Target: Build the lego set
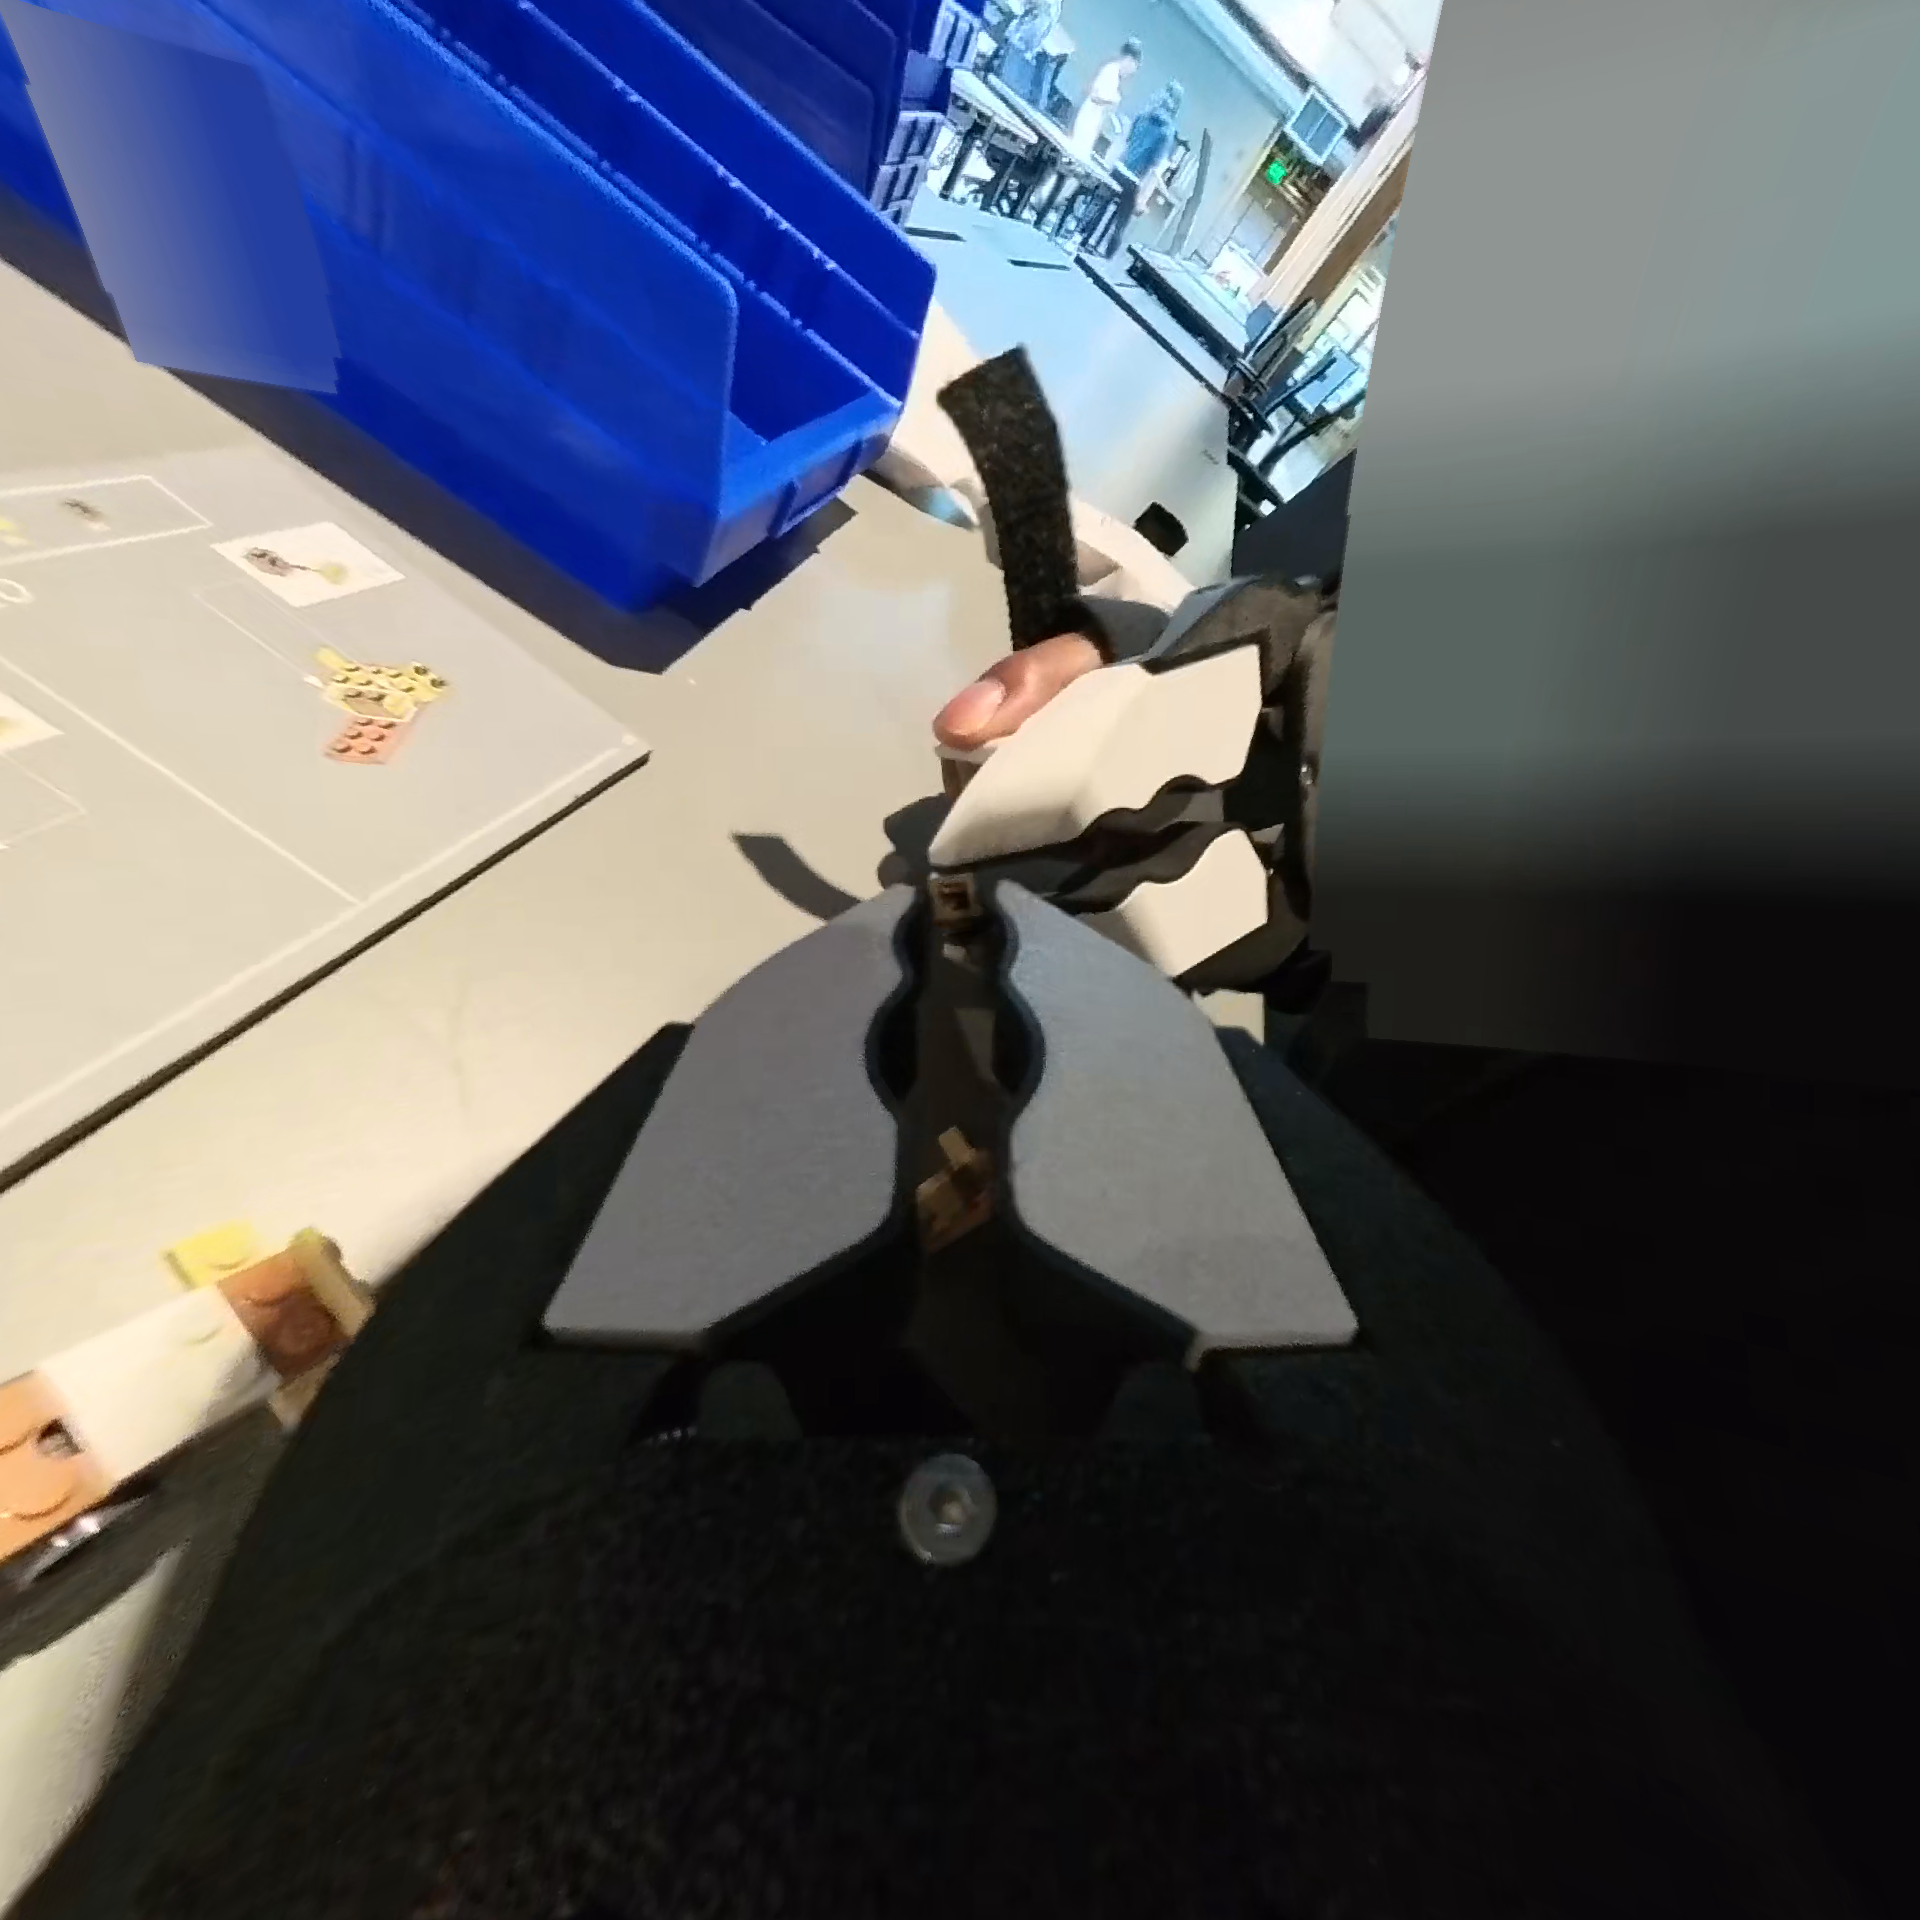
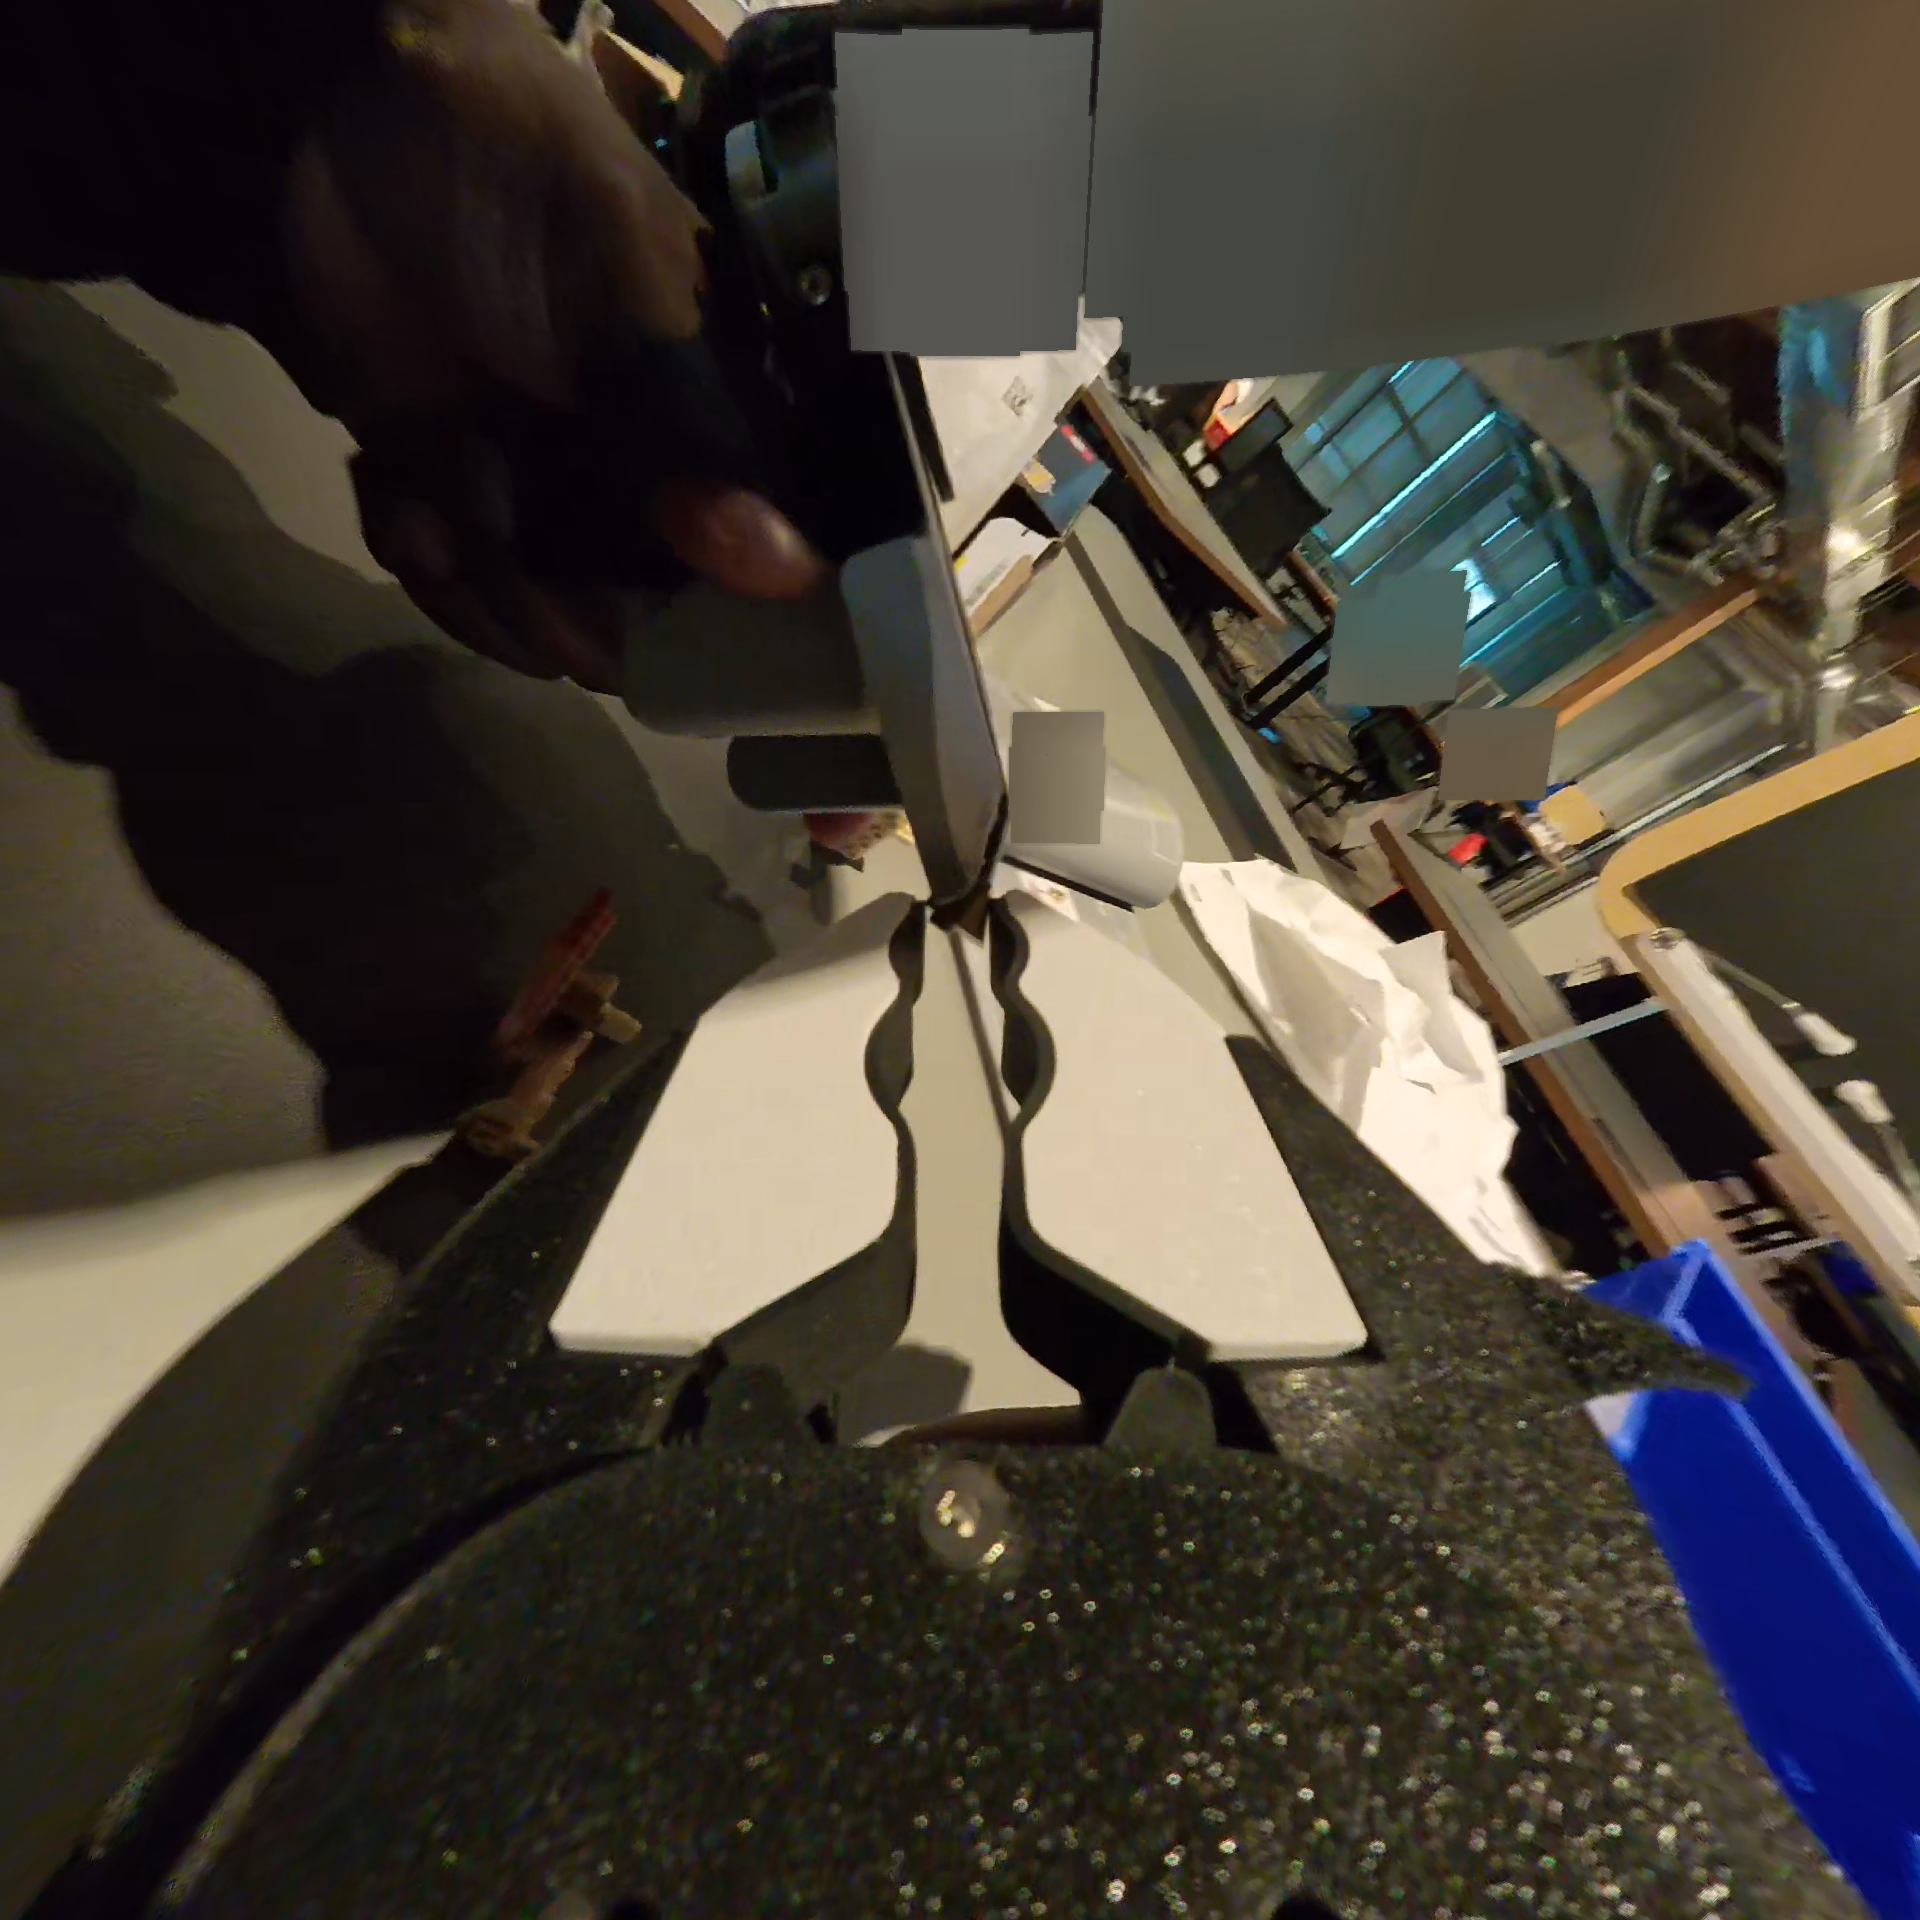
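Note:
In the left wrist view my left gripper (image 1: 951, 906) is shut on a small brown lego piece (image 1: 952, 896) at its fingertips. A tan and brown lego piece (image 1: 951, 1195) shows through the gap farther back; I cannot tell whether it is held. My right gripper (image 1: 935, 868) comes in from the right, and its tips meet the same brown piece. In the right wrist view my right gripper (image 2: 958, 920) is closed on the small dark piece (image 2: 961, 916). The left gripper (image 2: 961, 878) reaches down from above and touches that piece. A hand holds each gripper.
Blue bins (image 1: 582, 312) stand at the back left, and one (image 2: 1745, 1507) shows at the lower right. A grey instruction mat (image 1: 260, 831) carries a yellow and brown lego build (image 1: 379, 691). Loose lego pieces (image 1: 291, 1309) (image 2: 561, 1018) lie near. Crumpled white paper (image 2: 1351, 1029) lies on the right.

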Tool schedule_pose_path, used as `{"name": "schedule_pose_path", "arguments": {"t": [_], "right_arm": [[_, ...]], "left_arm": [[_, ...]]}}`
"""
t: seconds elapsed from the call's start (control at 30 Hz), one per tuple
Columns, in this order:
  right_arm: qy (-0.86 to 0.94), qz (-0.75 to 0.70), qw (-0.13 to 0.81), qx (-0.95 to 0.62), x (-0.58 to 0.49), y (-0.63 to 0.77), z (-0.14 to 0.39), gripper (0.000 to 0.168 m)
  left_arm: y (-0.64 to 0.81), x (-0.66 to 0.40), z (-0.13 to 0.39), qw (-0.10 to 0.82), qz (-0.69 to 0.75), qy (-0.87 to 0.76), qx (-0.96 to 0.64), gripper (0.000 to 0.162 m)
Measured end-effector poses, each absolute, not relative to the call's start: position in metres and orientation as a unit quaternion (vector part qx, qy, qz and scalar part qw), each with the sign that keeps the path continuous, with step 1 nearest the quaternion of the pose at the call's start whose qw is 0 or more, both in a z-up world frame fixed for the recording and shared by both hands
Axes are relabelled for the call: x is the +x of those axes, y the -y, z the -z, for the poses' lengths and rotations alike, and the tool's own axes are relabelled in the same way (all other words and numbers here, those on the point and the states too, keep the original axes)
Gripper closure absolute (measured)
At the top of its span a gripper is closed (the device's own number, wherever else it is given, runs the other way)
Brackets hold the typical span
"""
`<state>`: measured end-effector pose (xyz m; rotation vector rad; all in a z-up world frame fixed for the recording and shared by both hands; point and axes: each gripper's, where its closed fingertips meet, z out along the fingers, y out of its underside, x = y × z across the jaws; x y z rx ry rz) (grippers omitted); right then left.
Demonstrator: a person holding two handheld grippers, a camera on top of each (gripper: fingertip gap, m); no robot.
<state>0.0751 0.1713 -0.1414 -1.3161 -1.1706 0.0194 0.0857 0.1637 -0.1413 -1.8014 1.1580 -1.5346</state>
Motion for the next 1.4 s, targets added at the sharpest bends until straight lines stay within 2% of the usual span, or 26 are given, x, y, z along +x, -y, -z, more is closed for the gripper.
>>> {"name": "schedule_pose_path", "arguments": {"t": [0.17,0.37,0.5,0.83,1.4], "right_arm": [[0.495,-0.111,0.592,-0.626,0.073,-0.163,0.148,0.141],[0.356,-0.357,0.479,-0.718,0.075,-0.158,0.141,0.148],[0.302,-0.415,0.436,-0.74,0.076,-0.163,0.139,0.146],[0.293,-0.433,0.422,-0.74,0.069,-0.161,0.139,0.146],[0.278,-0.47,0.414,-0.728,0.073,-0.155,0.133,0.158]], "left_arm": [[-0.166,0.083,0.143,0.339,0.496,-0.493,-0.629,0.155],[-0.176,0.075,0.143,0.527,0.261,-0.638,-0.497,0.155],[-0.17,0.077,0.141,0.583,0.174,-0.68,-0.409,0.155],[-0.164,0.078,0.138,0.613,0.127,-0.702,-0.341,0.155],[-0.152,0.074,0.13,0.631,0.137,-0.709,-0.284,0.155]]}}
